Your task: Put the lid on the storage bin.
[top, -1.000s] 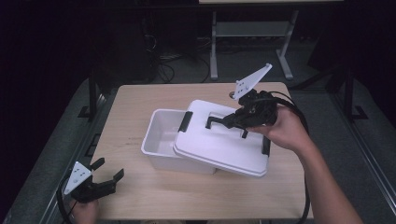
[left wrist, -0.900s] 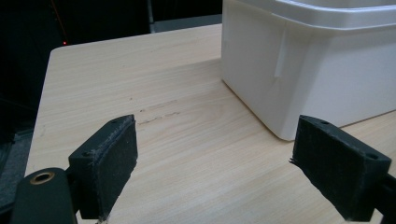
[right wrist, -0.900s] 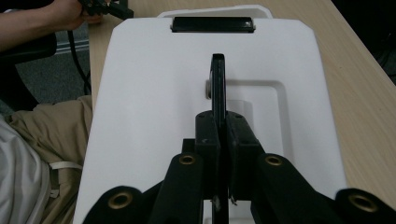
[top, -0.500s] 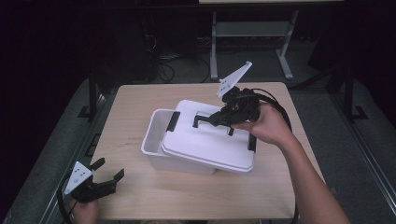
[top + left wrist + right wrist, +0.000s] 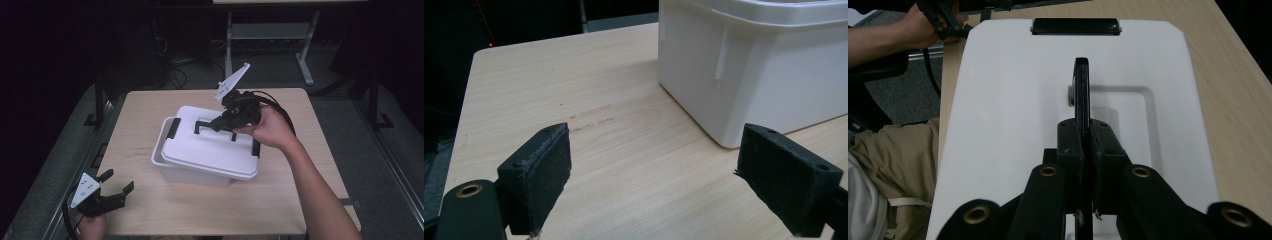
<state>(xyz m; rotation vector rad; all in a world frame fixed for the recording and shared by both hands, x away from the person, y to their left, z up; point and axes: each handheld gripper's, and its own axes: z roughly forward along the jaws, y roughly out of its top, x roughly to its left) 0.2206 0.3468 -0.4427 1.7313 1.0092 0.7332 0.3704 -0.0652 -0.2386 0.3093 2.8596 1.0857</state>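
A white plastic box (image 5: 186, 169) stands in the middle of the wooden table (image 5: 150, 210). Its white lid (image 5: 210, 150) lies over most of it, leaving a strip of the box's left rim uncovered. My right gripper (image 5: 221, 123) is shut on the lid's black handle (image 5: 204, 124). In the right gripper view the jaws (image 5: 1083, 135) clamp the upright handle (image 5: 1081, 85) above the lid (image 5: 1008, 100). My left gripper (image 5: 118, 180) is open at the table's near left corner. In its own view the left gripper (image 5: 656, 150) has nothing between its jaws, and the box (image 5: 764, 65) stands ahead to the right.
Black latches sit at the lid's ends (image 5: 173, 128). A metal stand (image 5: 265, 35) and cables (image 5: 175, 75) are on the floor behind the table. Bare tabletop lies in front of and to the left of the box.
My right gripper has carried the lid leftward by its handle, so the lid now covers most of the box. The left gripper has stayed where it was.
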